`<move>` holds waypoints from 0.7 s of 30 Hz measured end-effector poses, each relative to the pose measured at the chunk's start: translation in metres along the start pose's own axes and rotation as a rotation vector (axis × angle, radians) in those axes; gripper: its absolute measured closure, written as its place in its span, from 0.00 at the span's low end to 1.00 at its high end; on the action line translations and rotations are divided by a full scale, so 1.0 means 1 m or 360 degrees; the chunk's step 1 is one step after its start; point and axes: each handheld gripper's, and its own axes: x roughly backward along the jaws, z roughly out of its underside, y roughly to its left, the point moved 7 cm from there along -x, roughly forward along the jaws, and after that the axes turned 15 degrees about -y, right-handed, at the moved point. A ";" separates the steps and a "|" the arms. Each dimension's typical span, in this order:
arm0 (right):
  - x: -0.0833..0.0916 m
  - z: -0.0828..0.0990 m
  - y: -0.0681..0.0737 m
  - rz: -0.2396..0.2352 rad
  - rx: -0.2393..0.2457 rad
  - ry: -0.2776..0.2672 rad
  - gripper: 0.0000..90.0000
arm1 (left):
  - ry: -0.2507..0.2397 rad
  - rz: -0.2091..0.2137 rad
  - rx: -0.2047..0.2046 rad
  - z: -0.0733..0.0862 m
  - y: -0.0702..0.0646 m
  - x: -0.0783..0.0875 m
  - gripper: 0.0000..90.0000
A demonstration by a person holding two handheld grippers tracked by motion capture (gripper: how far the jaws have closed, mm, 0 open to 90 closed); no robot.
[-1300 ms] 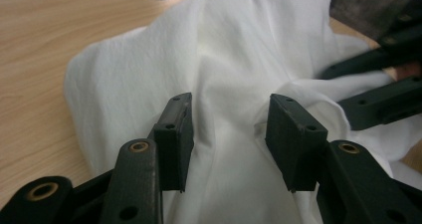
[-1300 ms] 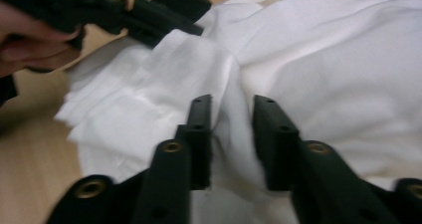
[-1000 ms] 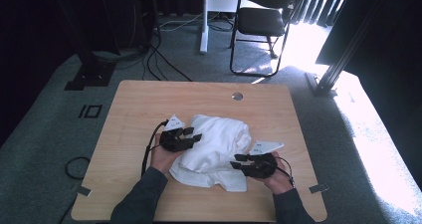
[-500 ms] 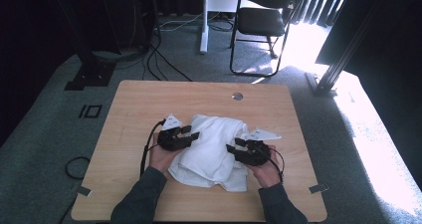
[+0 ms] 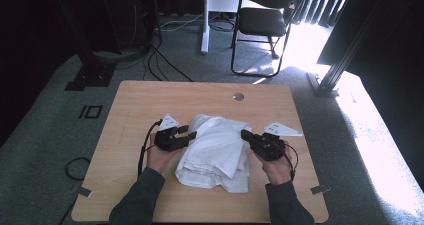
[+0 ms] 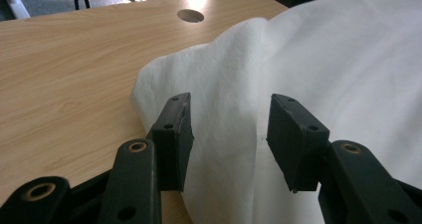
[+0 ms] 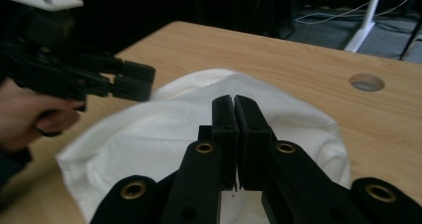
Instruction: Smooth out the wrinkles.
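White towel (image 5: 216,152), loosely bunched, lies mid-desk (image 5: 150,100) between two hand-held tools. Left tool (image 5: 192,132) rests at the towel's left edge, jaws spread, a ridge of cloth rising between them without being pinched. Right tool (image 5: 245,134) sits at the towel's right edge; its jaws have just been closing and now stand pressed together, nothing visibly between them.

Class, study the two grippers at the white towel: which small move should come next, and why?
Probably close the left gripper on the white towel. Its jaws stand open with a raised fold between them, pads not pressing. The right gripper is shut, with no cloth seen between its pads.
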 end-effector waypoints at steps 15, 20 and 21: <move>0.031 0.047 0.001 0.0034 0.0015 0.0145 0.59 | 0.0043 0.0038 -0.0024 0.006 -0.010 -0.010 0.60; 0.010 0.065 0.016 0.0019 0.0078 0.0247 0.61 | 0.0037 0.0051 -0.0040 0.005 -0.015 -0.012 0.60; 0.007 0.067 0.015 0.0031 0.0093 0.0268 0.73 | 0.0036 0.0054 -0.0034 0.005 -0.015 -0.013 0.60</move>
